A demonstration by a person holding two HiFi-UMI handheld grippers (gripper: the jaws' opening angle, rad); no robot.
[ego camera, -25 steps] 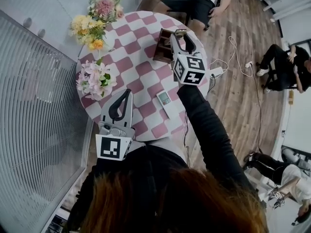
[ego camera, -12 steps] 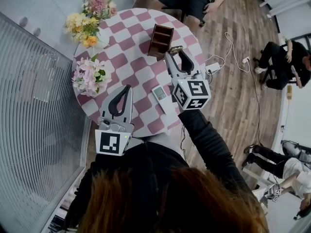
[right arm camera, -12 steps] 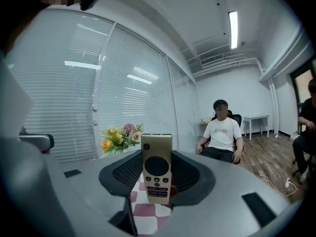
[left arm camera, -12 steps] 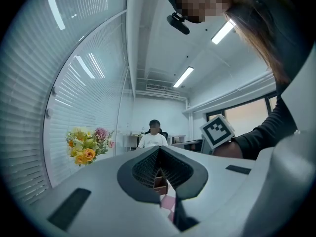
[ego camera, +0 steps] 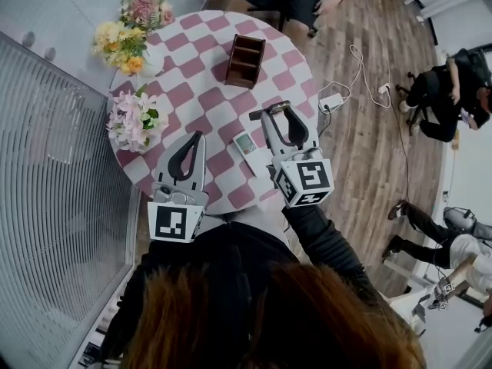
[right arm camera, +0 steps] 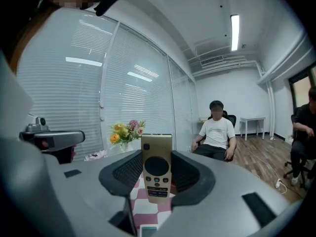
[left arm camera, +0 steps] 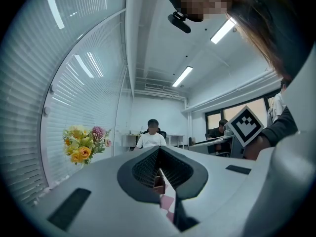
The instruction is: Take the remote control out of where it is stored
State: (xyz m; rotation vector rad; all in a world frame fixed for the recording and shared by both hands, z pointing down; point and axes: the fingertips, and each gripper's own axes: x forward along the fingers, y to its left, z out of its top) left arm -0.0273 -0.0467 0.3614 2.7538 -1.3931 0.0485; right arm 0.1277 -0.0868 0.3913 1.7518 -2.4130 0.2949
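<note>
Right tool: the right tool (right arm camera: 157,158) is clamped on a slim gold rectangular remote control (right arm camera: 157,168) with a round dark pad. The remote control stands upright between the pads, button face toward the camera, its upper end poking above the jaws.
Left tool: the left tool (ego camera: 194,139) has its jaws drawn together with nothing between them. It hangs at the lower left of the head view, over the near edge of the table.
Remote's place: in the head view it sits at the tips of the right tool (ego camera: 270,114), mid-frame, in the air over the near right part of the round table (ego camera: 204,91) with its pink-and-white chequered cloth.
Storage: a brown wooden box (ego camera: 246,60) with open compartments stands upper centre, well apart from the remote control. No remote shows in it.
Other things: a small white handset with a pale screen (ego camera: 246,143) lies flat on the table just left of the right tool. Two flower bunches, yellow-pink (ego camera: 127,29) and pale pink (ego camera: 132,121), stand along the left rim.
Done, as I judge: the remote control is already out of the wooden box and clear of it.
Left, as I judge: at most setting it down on a bare patch of table, perhaps beside the white handset, and letting go.
</note>
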